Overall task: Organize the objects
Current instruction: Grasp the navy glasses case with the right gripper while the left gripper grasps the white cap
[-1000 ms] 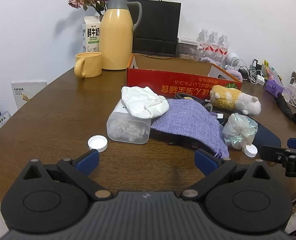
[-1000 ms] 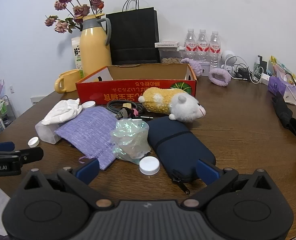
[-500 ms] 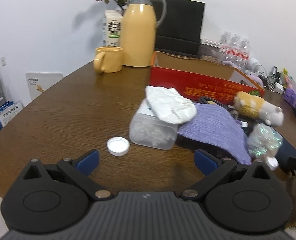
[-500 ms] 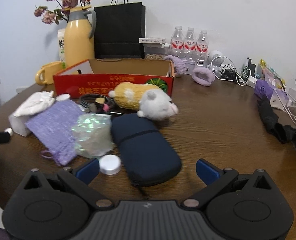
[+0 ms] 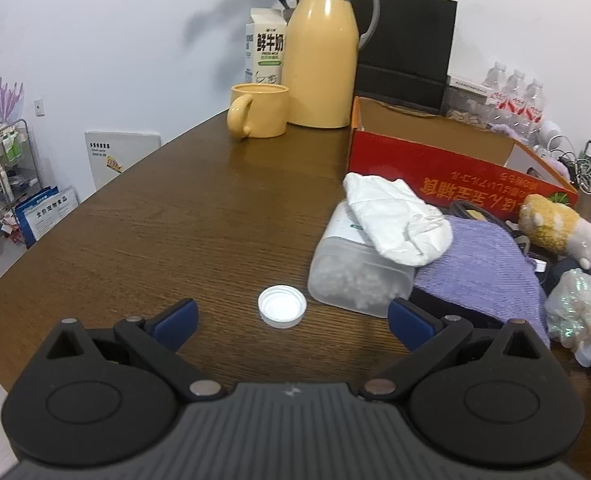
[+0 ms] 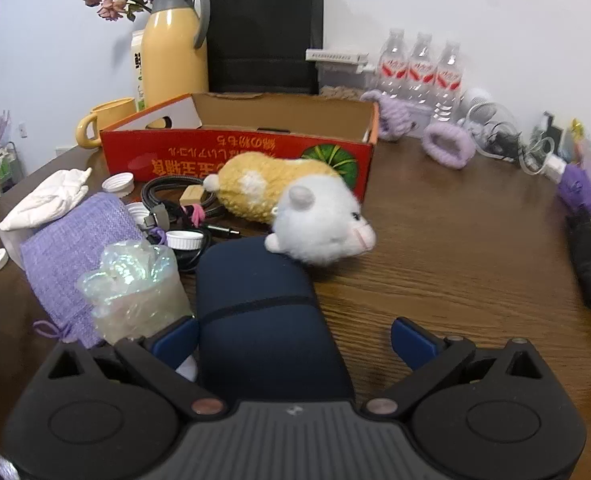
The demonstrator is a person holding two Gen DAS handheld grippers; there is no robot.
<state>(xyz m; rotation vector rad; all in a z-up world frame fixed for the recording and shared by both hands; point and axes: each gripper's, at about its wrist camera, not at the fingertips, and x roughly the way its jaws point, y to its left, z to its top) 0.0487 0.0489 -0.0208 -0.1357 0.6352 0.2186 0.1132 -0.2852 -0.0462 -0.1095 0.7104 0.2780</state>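
Note:
A red cardboard box point(image 5: 455, 164) point(image 6: 239, 152) stands open on the brown table. In front of it lies a heap: a clear plastic container point(image 5: 355, 276), a white cloth point(image 5: 395, 216), a purple pouch point(image 5: 483, 268) point(image 6: 71, 248), a plush hamster point(image 6: 295, 200), an iridescent bag point(image 6: 135, 292) and a navy case point(image 6: 263, 312). My left gripper point(image 5: 293, 322) is open, with a white bottle cap point(image 5: 282, 306) on the table between its fingertips. My right gripper point(image 6: 293, 338) is open, its jaws on either side of the near end of the navy case.
A yellow jug point(image 5: 323, 52), yellow mug point(image 5: 259, 114), milk carton point(image 5: 265, 48) and black paper bag point(image 6: 263, 32) stand at the back. Water bottles point(image 6: 419, 68), purple knit items point(image 6: 447, 146) and cables point(image 6: 495, 136) lie back right. More caps point(image 6: 119, 184) and a black cable coil point(image 6: 175, 196) are in the heap.
My left gripper has swung left and closed in on the white cap. My right gripper has moved forward and right until its jaws straddle the navy case.

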